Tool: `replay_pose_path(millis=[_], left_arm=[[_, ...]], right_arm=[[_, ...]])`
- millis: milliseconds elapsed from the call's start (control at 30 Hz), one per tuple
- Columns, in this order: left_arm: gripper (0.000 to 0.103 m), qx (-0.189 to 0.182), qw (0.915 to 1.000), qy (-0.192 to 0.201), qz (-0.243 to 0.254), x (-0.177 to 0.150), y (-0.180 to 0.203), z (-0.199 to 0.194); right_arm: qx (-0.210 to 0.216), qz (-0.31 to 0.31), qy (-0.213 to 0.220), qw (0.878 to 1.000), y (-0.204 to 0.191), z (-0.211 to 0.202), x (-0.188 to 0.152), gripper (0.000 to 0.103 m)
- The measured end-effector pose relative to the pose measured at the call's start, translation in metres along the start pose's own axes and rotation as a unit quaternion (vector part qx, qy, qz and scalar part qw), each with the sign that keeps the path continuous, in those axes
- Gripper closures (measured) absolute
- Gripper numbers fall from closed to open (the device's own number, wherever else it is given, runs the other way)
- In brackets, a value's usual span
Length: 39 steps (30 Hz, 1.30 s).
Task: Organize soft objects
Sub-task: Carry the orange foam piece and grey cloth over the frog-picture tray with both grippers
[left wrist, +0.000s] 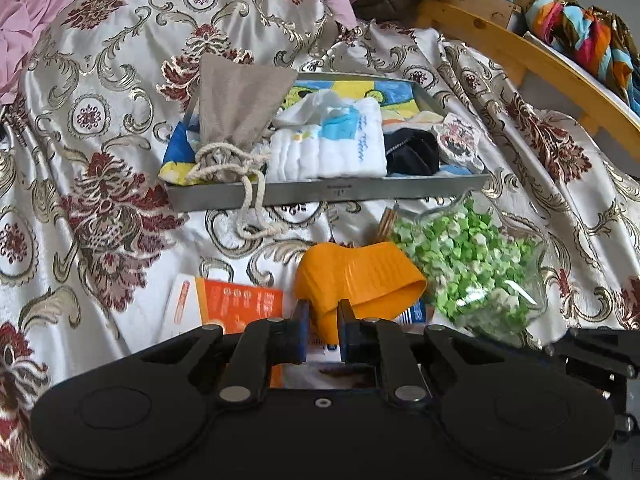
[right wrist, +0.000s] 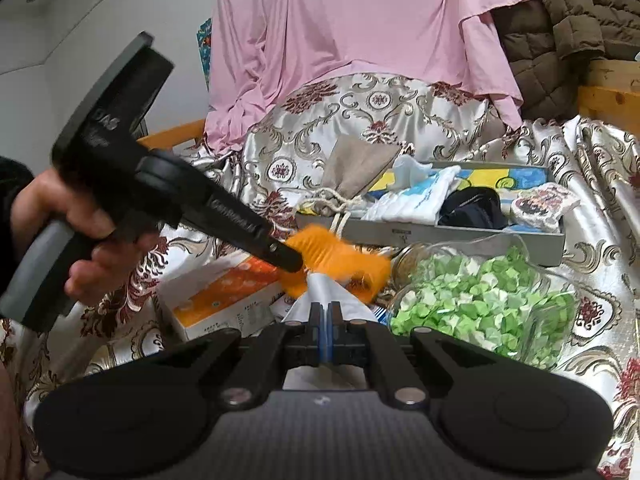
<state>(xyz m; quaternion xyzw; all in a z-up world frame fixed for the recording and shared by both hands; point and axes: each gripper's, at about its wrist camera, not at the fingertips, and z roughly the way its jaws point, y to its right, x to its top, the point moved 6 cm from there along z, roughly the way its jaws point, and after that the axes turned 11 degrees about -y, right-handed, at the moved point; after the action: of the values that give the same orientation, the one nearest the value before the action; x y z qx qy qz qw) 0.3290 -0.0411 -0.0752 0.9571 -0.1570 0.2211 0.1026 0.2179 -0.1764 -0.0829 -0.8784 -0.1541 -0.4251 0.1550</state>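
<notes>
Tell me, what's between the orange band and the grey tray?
Just bare patterned bedspread between orange band and grey tray, crossed by the pouch's cord; left wrist view.

A: Left wrist view looks steeply down along its own fingers, close over the floral satin bedspread point(left wrist: 120, 120), facing the shallow grey tray point(left wrist: 320, 194).

B: Right wrist view sits flatter, further back. Shared: tray point(right wrist: 400, 236), crumpled orange rubber glove point(right wrist: 340, 258), clear bowl of green paper stars point(right wrist: 480, 300).
</notes>
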Motion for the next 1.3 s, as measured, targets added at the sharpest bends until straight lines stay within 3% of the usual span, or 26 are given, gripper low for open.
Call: replay_pose_path(millis=[400,867,1100,1300], left_arm=[[0.088,-0.053,0.9965,0.015,-0.062,0.001,0.004,-0.027],[0.088,-0.068,0.9886,0.052,-0.123,0.032,-0.002,-0.034],[0.088,-0.076,0.9832,0.085,-0.142,0.060,-0.005,-0.036],[0.088,-0.087,0.9770,0.114,-0.158,0.099,-0.008,-0.031]], right_arm=[[-0.012,0.008,0.020,1.000,0.004,-0.012,0.007,0.102],[-0.030,0.014,0.057,0.998,0.013,-0.035,0.026,0.102],[-0.061,0.024,0.079,0.995,0.046,-0.058,0.062,0.102],[-0.087,0.013,0.079,0.993,0.081,-0.050,0.111,0.102]])
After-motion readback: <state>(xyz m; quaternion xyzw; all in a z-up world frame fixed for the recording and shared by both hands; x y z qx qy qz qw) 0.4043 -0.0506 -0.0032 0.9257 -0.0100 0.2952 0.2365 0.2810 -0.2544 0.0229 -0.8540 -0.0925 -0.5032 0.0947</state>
